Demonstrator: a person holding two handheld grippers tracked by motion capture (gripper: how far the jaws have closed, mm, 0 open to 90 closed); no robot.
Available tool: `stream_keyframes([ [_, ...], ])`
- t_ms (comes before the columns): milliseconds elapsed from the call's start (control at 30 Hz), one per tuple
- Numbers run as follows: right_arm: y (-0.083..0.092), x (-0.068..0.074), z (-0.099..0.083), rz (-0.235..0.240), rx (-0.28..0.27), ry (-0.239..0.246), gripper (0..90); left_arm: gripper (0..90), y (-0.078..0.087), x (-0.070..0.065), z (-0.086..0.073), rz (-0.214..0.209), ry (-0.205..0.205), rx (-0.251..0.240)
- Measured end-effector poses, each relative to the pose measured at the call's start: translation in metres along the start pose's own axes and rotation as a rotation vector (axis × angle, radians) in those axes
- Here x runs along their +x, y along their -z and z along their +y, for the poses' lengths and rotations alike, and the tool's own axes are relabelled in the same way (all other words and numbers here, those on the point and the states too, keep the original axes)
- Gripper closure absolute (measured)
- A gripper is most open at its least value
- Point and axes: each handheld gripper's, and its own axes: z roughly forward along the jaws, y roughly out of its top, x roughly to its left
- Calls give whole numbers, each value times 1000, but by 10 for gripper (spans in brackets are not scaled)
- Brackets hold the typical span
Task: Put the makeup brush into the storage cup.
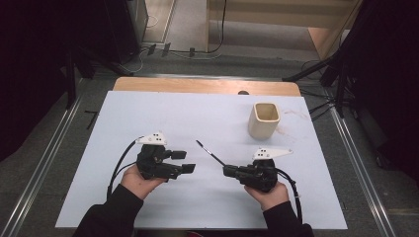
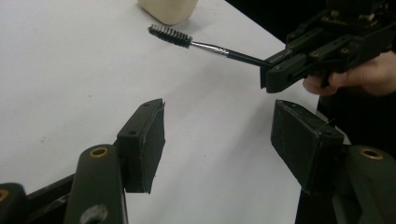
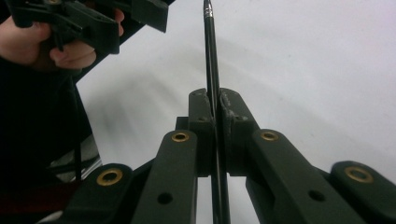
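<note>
Nearest the front edge of the white tabletop (image 1: 207, 207): two hands w/ grippers, roughly level w/ each other.

Left gripper (image 1: 184, 161), held in the left hand (image 1: 140, 178), sits left of centre, not far from the front edge. Jaws spread wide apart, nothing between them – in the left gripper view the two black pads stand well apart w/ bare white surface in the gap. Grey three-cornered plate on top, black cable looping back toward the sleeve.

Right gripper (image 1: 226, 170), in the right hand (image 1: 269, 193), sits right of centre, also near the front edge. Jaws clamped together on the black handle of a thin brush (image 1: 207, 150). Right gripper view: handle (image 3: 211, 65) runs straight up thru the closed pads, pinched on both sides. Brush sticks out from the jaw tips toward the table's middle, angled up-left in the high view. Left gripper view shows its metal ferrule and dark bristle head (image 2: 169, 35), spoolie type, held above the surface; can't tell if tip touches the table.

Farther back, toward the far right corner: cream cup (image 1: 264, 119), upright, squarish mouth, well apart from both grippers. Faint brownish smudge on the surface just right of it.

Beyond the white sheet a strip of wood at the far edge.

No readable brand, label or writing on anything.
</note>
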Motion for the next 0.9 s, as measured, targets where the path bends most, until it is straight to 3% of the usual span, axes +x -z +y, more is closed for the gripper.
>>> stream_keyframes([
  [100, -3, 5, 1, -6, -8, 3, 859, 356, 0, -1, 0, -1, 8, -4],
  [133, -6, 9, 1, -10, -23, 1, 858, 356, -1, -1, 0, -13, 24, 8],
  [333, -12, 19, -2, -2, -100, -34, 859, 356, -3, -4, 2, -17, 32, 3],
  [467, -15, 22, -7, -8, -141, -33, 859, 356, -4, -6, 3, -26, 41, -9],
  [767, -20, 25, -21, 7, -197, -96, 858, 357, -7, -10, 4, -26, 58, -44],
  [900, -22, 28, -26, 11, -234, -112, 859, 358, -10, -11, 5, -36, 97, -58],
])
